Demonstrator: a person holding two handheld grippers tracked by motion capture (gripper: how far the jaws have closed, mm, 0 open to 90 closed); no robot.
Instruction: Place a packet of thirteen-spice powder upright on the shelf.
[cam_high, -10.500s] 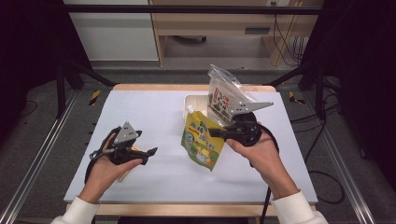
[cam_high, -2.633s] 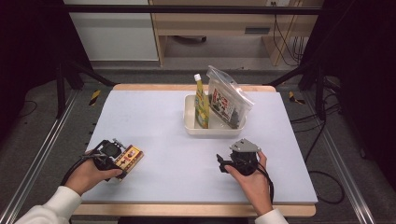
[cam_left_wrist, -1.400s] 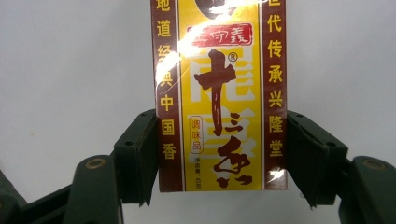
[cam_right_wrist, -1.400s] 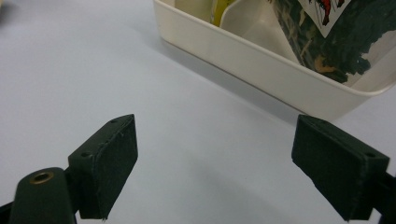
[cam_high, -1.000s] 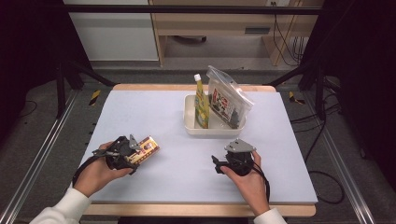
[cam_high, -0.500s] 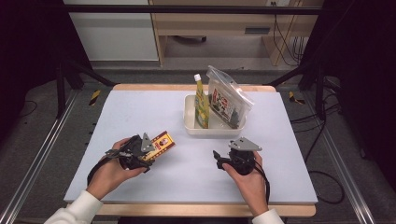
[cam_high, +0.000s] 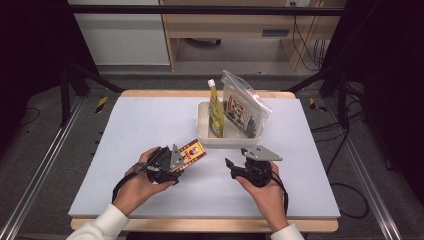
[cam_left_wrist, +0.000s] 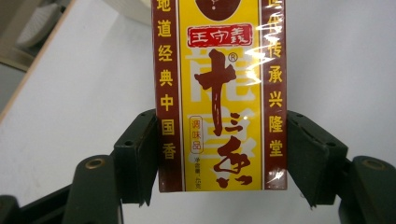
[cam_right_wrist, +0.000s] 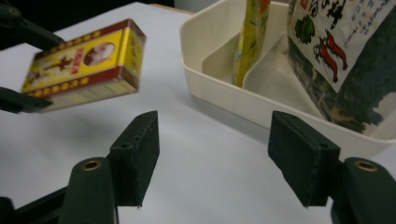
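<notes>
The white surface (cam_high: 125, 165) spreads wide under both sets of fingers, carrying a cream tray (cam_high: 202, 125) that stands ahead of them, nearer the right fingers than the left. The tray is split by a partition into compartments so that tall, floppy packs can lean upright: a clear bag of dark dried goods (cam_high: 244, 107) tilts against the far right wall, and a slim yellow-green pouch (cam_high: 215, 107) stands in the left compartment; the part of the tray nearest the fingers looks free, likely the slot meant for the next item. The left gripper (cam_high: 172, 161) has its fingers (cam_left_wrist: 137, 156) clamped on the long sides of the yellow and red spice box (cam_left_wrist: 219, 93), near its lower end, so most of the box juts out ahead of them, raised off the surface and aimed toward the tray; gripping low leaves the leading end free to slide into a compartment. The right gripper (cam_high: 231, 166) rests just short of the tray's near wall, its fingers (cam_right_wrist: 135, 154) part-open with nothing between them after just narrowing; they seem parked there to keep clear of the box's path, or ready to steady the tray
</notes>
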